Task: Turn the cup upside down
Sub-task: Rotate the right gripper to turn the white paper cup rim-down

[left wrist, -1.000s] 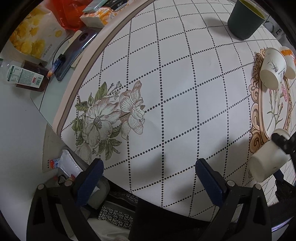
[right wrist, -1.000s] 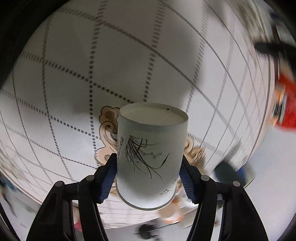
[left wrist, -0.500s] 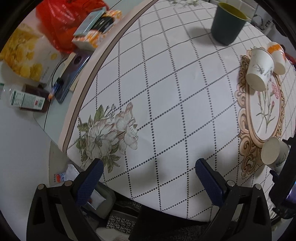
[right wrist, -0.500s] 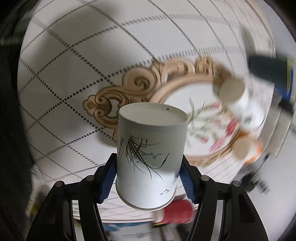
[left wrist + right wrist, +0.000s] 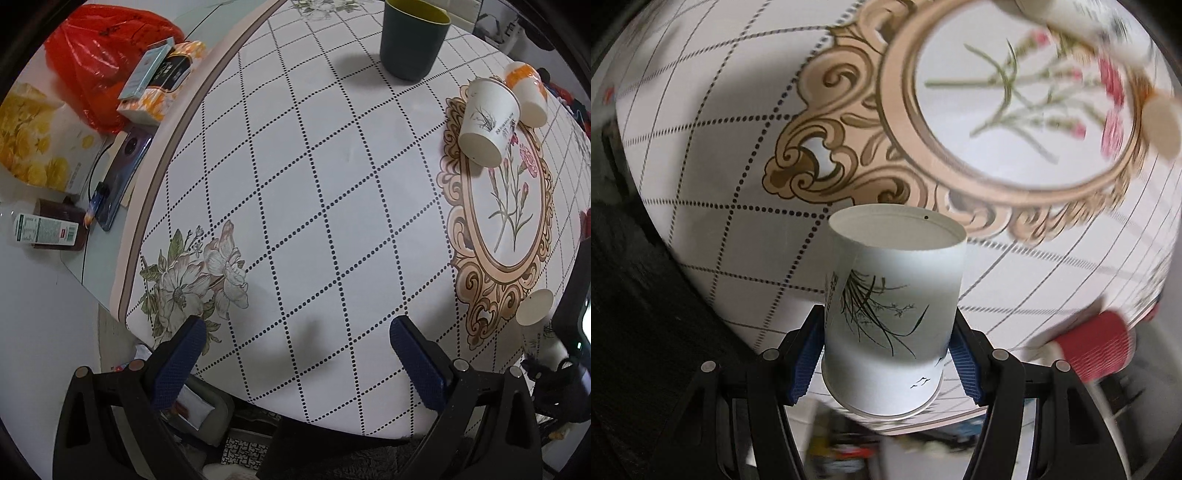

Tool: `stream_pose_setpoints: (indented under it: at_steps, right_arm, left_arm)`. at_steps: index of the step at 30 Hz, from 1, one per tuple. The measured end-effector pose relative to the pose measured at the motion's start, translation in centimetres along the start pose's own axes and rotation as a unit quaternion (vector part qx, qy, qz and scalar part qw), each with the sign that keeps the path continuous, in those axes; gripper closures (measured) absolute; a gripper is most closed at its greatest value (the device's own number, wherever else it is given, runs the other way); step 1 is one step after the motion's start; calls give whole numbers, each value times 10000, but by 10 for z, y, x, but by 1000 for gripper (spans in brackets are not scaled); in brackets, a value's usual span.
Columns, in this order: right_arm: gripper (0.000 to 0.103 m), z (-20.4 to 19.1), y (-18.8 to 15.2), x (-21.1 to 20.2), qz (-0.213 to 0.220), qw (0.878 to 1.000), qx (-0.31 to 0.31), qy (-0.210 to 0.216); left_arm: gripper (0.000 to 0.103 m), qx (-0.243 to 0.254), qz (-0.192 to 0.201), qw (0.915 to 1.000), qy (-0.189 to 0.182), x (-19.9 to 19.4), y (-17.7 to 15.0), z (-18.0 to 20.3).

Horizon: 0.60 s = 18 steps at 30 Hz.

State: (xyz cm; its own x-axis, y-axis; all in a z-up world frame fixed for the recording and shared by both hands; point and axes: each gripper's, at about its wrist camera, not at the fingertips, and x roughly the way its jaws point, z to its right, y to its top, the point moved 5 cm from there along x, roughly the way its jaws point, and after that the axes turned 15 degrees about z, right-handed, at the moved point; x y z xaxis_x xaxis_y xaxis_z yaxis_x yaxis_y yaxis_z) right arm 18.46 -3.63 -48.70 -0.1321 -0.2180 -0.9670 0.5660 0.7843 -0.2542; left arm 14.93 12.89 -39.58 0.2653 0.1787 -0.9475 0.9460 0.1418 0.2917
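Observation:
My right gripper [image 5: 882, 365] is shut on a white paper cup [image 5: 892, 310] with a black grass drawing. The cup's base points away from the camera, over the tablecloth near the ornate gold frame print [image 5: 849, 147]. The same cup [image 5: 535, 310] shows at the right edge of the left wrist view, held above the table's near edge. My left gripper [image 5: 295, 354] is open and empty above the near part of the table.
A second white paper cup [image 5: 487, 122] lies on its side on the oval print, with an orange-banded cup [image 5: 526, 92] behind it. A dark green cup [image 5: 412, 37] stands at the back. A red cup [image 5: 1097, 343] sits lower right. Boxes, a red bag and a phone [image 5: 118, 173] lie at the left.
My right gripper has turned and swung with the cup, so the oval print now fills its view. The left gripper has drawn back, showing more of the table.

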Motion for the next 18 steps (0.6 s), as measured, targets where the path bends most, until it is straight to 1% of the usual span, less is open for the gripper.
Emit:
stream_pose_setpoints:
  at_steps: [1,3,4,8,11,14,18]
  right_arm:
    - [37,2,-1,1,-23,9997,200,134]
    - [37,4,-19,6,-54,9983,488,327]
    - [37,2,-23,7,-78,9970,643,430]
    - [37,15,-27,12,-170,9881,1289,817]
    - [35,25,-31,17,-222,9812,1643,989]
    - [35,39,-29,16,-211,9780,1777,1073]
    - [34,42,-37,20,-296,9753,1907,1073]
  left_arm:
    - [1,22,-2,10000,-4,0,0,1]
    - [1,52,-8,10000,-12,2,0,2]
    - [1,70,-16,10000,-15,2,-1,3]
    - [1,130,-42,9999,-24,4,-3,6]
    - [1,149,-65,9999,-29,5,-4,7]
    - [1,141,-87,9999,-40,7,-4,7]
    - [1,159,-94,9998,-47,9,-5,9]
